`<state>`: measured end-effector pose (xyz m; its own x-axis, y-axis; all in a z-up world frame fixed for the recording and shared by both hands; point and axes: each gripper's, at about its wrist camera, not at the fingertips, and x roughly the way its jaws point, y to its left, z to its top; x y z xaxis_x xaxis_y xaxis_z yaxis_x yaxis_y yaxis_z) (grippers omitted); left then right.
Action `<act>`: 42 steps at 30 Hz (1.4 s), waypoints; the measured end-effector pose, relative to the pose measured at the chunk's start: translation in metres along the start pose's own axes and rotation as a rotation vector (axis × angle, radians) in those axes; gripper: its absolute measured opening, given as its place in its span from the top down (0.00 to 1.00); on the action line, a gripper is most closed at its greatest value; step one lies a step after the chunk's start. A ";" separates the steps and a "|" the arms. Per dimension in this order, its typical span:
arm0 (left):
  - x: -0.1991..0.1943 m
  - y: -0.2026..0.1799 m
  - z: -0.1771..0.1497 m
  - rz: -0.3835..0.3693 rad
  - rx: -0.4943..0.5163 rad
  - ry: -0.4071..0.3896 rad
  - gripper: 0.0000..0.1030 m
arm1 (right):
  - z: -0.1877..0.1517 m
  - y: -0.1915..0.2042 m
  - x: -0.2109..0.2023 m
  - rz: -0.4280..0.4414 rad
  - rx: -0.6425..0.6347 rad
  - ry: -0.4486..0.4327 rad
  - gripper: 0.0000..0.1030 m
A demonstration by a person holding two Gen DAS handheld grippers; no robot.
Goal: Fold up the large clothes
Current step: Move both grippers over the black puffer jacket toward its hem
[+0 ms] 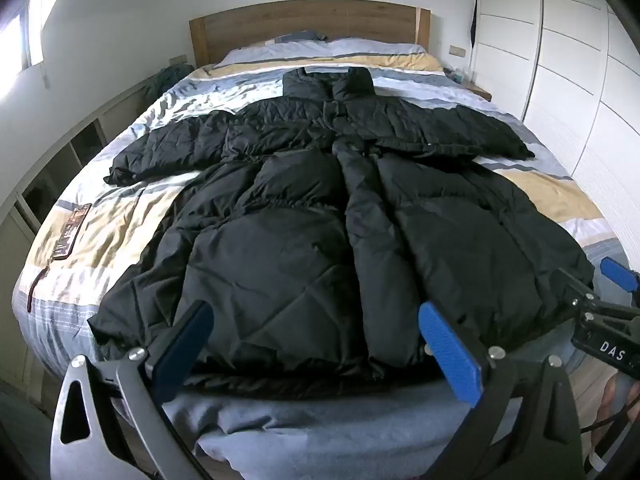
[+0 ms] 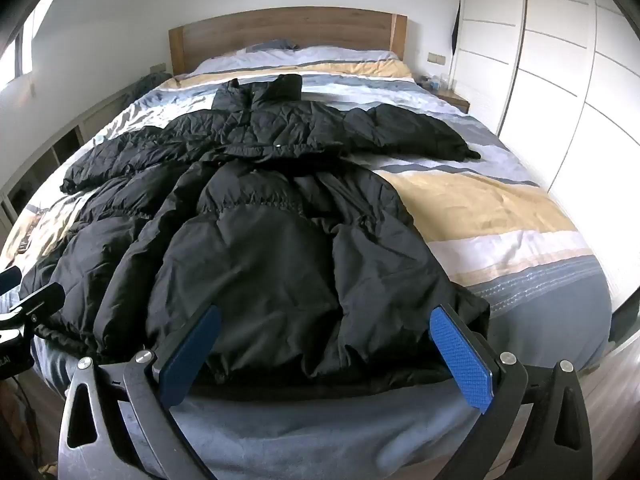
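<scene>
The long black quilted puffer coat (image 1: 320, 216) is seen in the left wrist view laid flat on the striped blue, white and yellow duvet (image 1: 132, 208) of a wooden-headboard bed, collar far, hem nearest, sleeves spread to both sides. The left gripper (image 1: 316, 344) is held over the hem with its blue-padded fingers (image 1: 448, 352) spread wide, nothing pinched. A fold is judged best begun from the hem's left corner, gripped through all layers, as slippery padding could slide.

In the right wrist view the coat's hem lies between the right gripper's (image 2: 324, 352) spread fingers (image 2: 460, 360), also empty. The right hem corner should be taken level with the other, and both lifted together.
</scene>
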<state>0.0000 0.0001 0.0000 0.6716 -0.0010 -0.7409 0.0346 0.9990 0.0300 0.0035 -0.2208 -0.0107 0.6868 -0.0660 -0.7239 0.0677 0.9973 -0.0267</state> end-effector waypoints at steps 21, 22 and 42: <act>-0.007 -0.008 0.003 0.004 0.028 -0.026 0.00 | 0.002 -0.007 -0.010 -0.004 0.003 -0.023 0.00; -0.009 -0.007 0.003 0.001 0.032 -0.031 0.00 | 0.003 -0.008 -0.011 -0.003 0.004 -0.025 0.00; 0.001 0.008 0.104 0.054 0.010 0.032 0.00 | 0.083 -0.025 -0.012 0.034 0.015 -0.111 0.01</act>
<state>0.0774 0.0035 0.0693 0.6484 0.0545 -0.7593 0.0064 0.9970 0.0771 0.0535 -0.2479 0.0565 0.7645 -0.0355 -0.6436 0.0528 0.9986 0.0076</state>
